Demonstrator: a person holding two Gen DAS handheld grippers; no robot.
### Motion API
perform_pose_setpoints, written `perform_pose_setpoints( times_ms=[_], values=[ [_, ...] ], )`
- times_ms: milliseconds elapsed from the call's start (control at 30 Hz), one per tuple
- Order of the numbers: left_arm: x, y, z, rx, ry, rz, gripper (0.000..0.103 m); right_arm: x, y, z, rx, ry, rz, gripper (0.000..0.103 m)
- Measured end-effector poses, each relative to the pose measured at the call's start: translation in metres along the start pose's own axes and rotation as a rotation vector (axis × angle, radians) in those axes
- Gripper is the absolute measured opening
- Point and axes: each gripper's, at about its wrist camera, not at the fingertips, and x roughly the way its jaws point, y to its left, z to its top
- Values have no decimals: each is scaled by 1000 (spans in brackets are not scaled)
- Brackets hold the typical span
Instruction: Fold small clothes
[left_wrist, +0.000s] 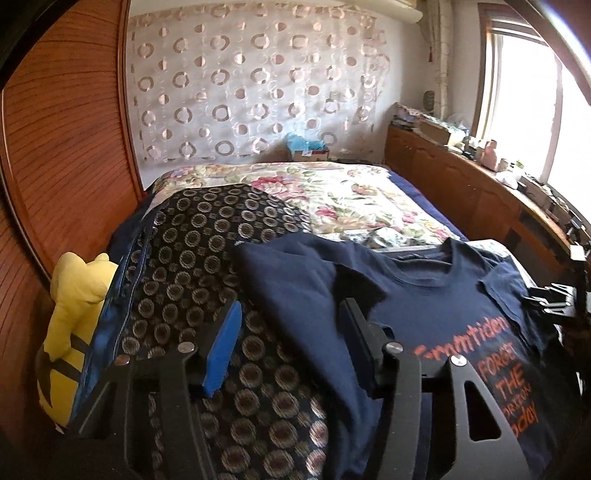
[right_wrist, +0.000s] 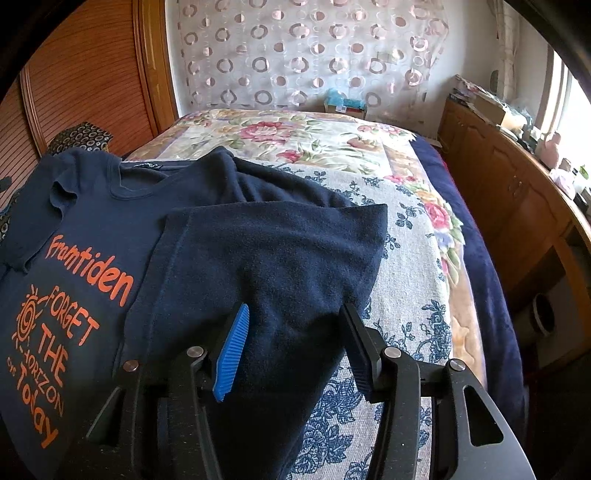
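Note:
A navy T-shirt with orange print lies face up on the bed, neck toward the far end. It also shows in the right wrist view. Both of its sides are folded in toward the middle. My left gripper is open, low over the shirt's folded left part, with nothing between its fingers. My right gripper is open over the folded right flap, with cloth lying between its fingers but not pinched.
A dark cloth with ring pattern and a yellow plush toy lie left of the shirt. A floral blanket covers the bed. A wooden cabinet with clutter runs along the right. A wooden wardrobe stands on the left.

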Motion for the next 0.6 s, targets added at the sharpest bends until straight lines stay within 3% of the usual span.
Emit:
perform_pose_setpoints(
  times_ms=[600],
  values=[
    [59, 20, 23, -87, 124, 41, 52, 0, -1, -1, -1, -1, 0, 53]
  ],
)
